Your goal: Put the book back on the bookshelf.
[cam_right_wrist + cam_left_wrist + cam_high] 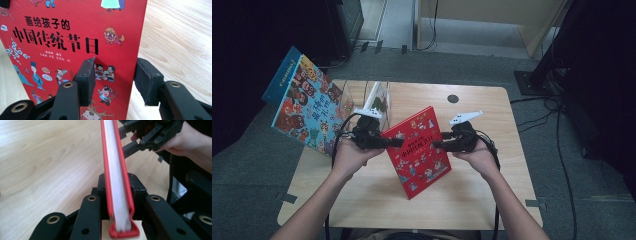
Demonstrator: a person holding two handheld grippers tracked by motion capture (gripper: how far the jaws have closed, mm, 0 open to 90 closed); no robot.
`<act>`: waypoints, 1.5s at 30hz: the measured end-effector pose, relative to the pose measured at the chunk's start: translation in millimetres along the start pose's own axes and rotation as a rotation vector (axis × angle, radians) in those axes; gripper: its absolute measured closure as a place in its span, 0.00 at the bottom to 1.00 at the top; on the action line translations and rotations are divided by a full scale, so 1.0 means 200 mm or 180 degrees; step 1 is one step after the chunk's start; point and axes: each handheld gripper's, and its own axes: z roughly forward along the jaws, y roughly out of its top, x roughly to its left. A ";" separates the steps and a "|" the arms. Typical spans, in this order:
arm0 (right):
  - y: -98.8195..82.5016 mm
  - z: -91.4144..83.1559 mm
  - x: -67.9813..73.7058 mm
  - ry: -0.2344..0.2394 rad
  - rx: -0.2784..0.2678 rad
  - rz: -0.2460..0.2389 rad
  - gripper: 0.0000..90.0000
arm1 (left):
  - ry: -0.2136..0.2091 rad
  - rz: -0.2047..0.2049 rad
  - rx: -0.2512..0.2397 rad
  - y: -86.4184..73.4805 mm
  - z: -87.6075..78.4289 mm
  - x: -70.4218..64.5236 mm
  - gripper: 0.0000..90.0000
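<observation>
High view: the left gripper [392,142] has its jaws clamped on the red illustrated hardcover book [419,150], standing on edge mid-counter. At three o'clock, the right gripper [438,145] straddles the book's edge, jaws unclosed; it should pinch next.

Your left gripper [394,142] points right with its jaws clamped on the red book's [419,150] edge. Your right gripper [438,145] points left toward it, jaws standing apart astride the opposite edge, pads [87,80] not pressing. Both forearms reach in from below, hands wrapped around the gripper bodies.
</observation>
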 end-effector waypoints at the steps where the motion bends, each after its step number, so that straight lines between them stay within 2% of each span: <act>1: 0.00 0.00 0.00 0.0017 -0.0005 0.0014 0.58 | 0.0015 -0.0007 0.0047 0.01 0.00 0.00 0.84; 4: 0.01 0.00 0.00 0.0031 -0.0075 0.0058 0.58 | -0.0002 -0.0050 0.0149 0.04 0.00 0.00 0.84; 12: 0.04 0.01 0.02 0.0063 -0.0144 0.0000 0.60 | -0.0029 -0.0132 0.0316 0.08 0.01 -0.01 0.85; 18: 0.04 0.02 0.03 0.0037 -0.0233 -0.0055 0.61 | -0.0113 -0.0333 0.0389 0.08 0.01 0.03 0.86; 21: 0.01 0.04 0.03 0.0015 -0.0169 -0.0119 0.59 | -0.0126 -0.0402 0.0400 0.08 -0.01 0.04 0.87; 23: -0.01 0.04 0.03 0.0024 -0.0161 -0.0099 0.57 | -0.0159 -0.0451 0.0391 0.09 -0.02 0.05 0.88; 26: -0.06 0.04 0.02 0.0049 -0.0196 -0.0046 0.58 | -0.0139 -0.0434 0.0404 0.11 -0.05 0.05 0.89; 30: -0.12 0.04 -0.01 0.0006 -0.0135 0.0055 0.58 | -0.0052 -0.0356 0.0468 0.15 -0.08 0.03 0.89; 32: -0.14 0.04 -0.02 -0.0069 -0.0039 0.0142 0.59 | -0.0014 -0.0319 0.0481 0.16 -0.10 0.02 0.89; 35: -0.18 0.05 -0.04 -0.0102 -0.0050 0.0230 0.58 | 0.0064 -0.0256 0.0470 0.19 -0.12 0.01 0.89; 39: -0.22 0.06 -0.05 -0.0133 -0.0021 0.0272 0.57 | 0.0122 -0.0205 0.0500 0.20 -0.15 0.00 0.89; 43: -0.25 0.08 -0.06 -0.0160 -0.0025 0.0313 0.57 | 0.0161 -0.0220 0.0477 0.21 -0.19 0.00 0.89; 45: -0.26 0.11 -0.06 -0.0242 0.0002 0.0252 0.56 | 0.0243 -0.0208 0.0436 0.21 -0.21 -0.01 0.89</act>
